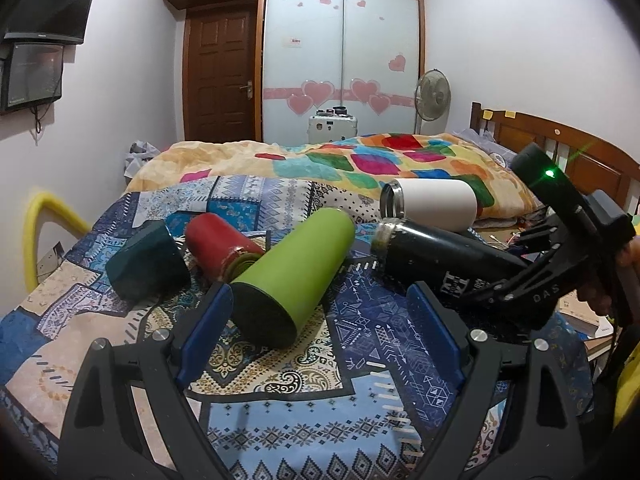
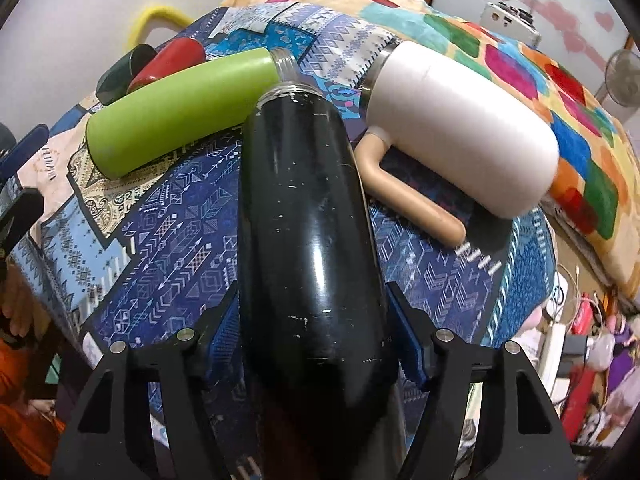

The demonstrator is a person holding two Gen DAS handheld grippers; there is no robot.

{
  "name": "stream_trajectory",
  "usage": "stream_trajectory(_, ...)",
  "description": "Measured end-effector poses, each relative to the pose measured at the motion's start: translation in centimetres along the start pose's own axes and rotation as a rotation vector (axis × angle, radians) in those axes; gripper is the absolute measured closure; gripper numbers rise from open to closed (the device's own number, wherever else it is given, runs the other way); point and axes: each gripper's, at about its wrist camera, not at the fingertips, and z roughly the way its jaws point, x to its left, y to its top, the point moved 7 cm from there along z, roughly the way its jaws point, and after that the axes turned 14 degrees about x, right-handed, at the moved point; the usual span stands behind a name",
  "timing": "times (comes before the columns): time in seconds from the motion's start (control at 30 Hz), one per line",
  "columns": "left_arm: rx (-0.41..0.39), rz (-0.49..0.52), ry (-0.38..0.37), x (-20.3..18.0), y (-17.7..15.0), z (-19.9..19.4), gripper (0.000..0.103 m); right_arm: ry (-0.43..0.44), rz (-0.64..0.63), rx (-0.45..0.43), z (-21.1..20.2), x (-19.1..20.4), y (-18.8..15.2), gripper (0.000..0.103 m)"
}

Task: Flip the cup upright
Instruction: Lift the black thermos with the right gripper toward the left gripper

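Note:
Several cups lie on their sides on a patterned blue cloth (image 1: 304, 420). A black bottle (image 2: 308, 216) lies between the blue pads of my right gripper (image 2: 316, 328), which is shut on its lower body; it also shows in the left wrist view (image 1: 432, 256), with the right gripper (image 1: 520, 280) on it. A green tumbler (image 1: 292, 272) lies just ahead of my left gripper (image 1: 320, 316), which is open and empty. The green tumbler (image 2: 180, 112) lies left of the black bottle. A white mug (image 2: 460, 128) with a beige handle lies to the right.
A red cup (image 1: 216, 244) and a dark green cup (image 1: 148, 260) lie at the left. A bed with a colourful quilt (image 1: 360, 164) is behind. A wooden headboard (image 1: 568, 148), a fan (image 1: 432, 96) and a wardrobe (image 1: 340, 60) stand further back.

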Motion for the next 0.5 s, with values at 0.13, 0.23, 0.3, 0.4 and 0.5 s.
stream_trajectory(0.13,-0.009,-0.006,0.004,0.3,0.1,-0.7,0.014,-0.009,0.01,-0.031,-1.5,0.4,-0.8,0.039)
stream_trajectory(0.23,-0.017,-0.008,0.004,0.4,0.2,-1.5,0.014,-0.032,0.012,-0.064,-3.0,0.9,-1.4,0.039)
stream_trajectory(0.3,-0.025,-0.009,0.006,0.4,0.2,-2.3,0.014,-0.033,0.009,-0.089,-4.2,1.4,-1.7,0.039)
stream_trajectory(0.4,-0.037,-0.008,0.014,0.3,0.1,-3.4,0.014,-0.033,0.001,-0.128,-6.0,2.6,-2.2,0.039)
stream_trajectory(0.5,-0.046,-0.007,0.017,0.6,0.0,-4.6,0.014,-0.033,-0.009,-0.16,-7.2,3.8,-2.6,0.039)
